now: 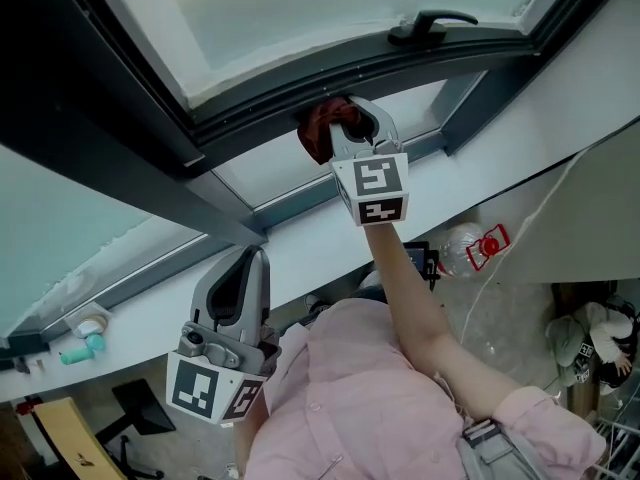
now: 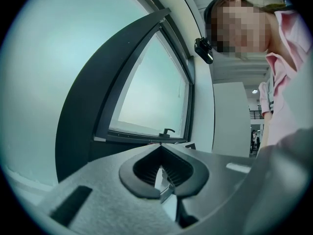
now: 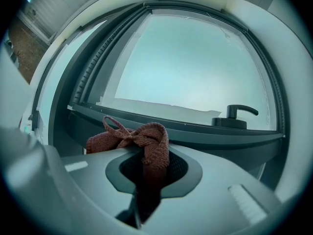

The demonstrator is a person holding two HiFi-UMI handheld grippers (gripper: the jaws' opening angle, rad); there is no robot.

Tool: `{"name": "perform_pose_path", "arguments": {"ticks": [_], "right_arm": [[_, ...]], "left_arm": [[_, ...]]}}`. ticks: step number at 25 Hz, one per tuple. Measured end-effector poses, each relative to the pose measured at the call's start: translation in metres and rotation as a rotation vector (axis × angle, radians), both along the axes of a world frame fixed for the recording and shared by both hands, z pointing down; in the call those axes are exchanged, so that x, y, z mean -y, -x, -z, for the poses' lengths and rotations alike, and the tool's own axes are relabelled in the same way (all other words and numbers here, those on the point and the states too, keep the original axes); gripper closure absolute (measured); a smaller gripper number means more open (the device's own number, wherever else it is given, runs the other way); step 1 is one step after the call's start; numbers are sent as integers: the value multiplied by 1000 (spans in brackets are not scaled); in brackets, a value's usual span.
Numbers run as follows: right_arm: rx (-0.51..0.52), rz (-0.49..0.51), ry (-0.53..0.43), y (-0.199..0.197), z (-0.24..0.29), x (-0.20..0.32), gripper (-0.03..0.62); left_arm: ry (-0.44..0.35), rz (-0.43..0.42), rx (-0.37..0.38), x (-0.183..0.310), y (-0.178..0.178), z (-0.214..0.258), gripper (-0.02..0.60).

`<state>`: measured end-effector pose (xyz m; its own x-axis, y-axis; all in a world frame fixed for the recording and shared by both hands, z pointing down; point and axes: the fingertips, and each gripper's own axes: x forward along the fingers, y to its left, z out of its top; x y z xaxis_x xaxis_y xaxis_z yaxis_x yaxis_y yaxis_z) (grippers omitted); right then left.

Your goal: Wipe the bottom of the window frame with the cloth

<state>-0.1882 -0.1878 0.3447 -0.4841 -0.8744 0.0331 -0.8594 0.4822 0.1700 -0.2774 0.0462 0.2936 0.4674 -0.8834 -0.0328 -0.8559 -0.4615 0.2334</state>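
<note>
Frosted glass fills the dark window frame [image 1: 290,103] above a white sill [image 1: 300,253]. A red cloth [image 1: 322,130] sits bunched between the jaws of the right gripper [image 1: 347,118], which are clamped on it, right at the frame's bottom rail. The left gripper [image 1: 250,263] hangs low beside the sill, its jaws closed together with nothing in them.

There are two grippers: the left gripper [image 1: 250,256] and the right gripper [image 1: 352,118]. Each one carries one marker cube, so the cubes are also two: the left cube [image 1: 212,390] and the right cube [image 1: 372,190]. There is one cloth [image 1: 322,130], one window frame [image 1: 290,93] and one handle [image 1: 432,24]. I count also one clear bottle [image 1: 462,246], one small teal object [image 1: 82,348] and one person [image 1: 380,398].
</note>
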Motion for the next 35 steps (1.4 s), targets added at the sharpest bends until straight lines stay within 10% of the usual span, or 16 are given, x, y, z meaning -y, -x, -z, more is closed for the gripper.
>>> {"name": "perform_pose_path", "arguments": {"ticks": [35], "right_arm": [[-162,424,-73,-16,-3,0,533]], "left_arm": [[20,245,-59,-3,-61,-2,581]]}}
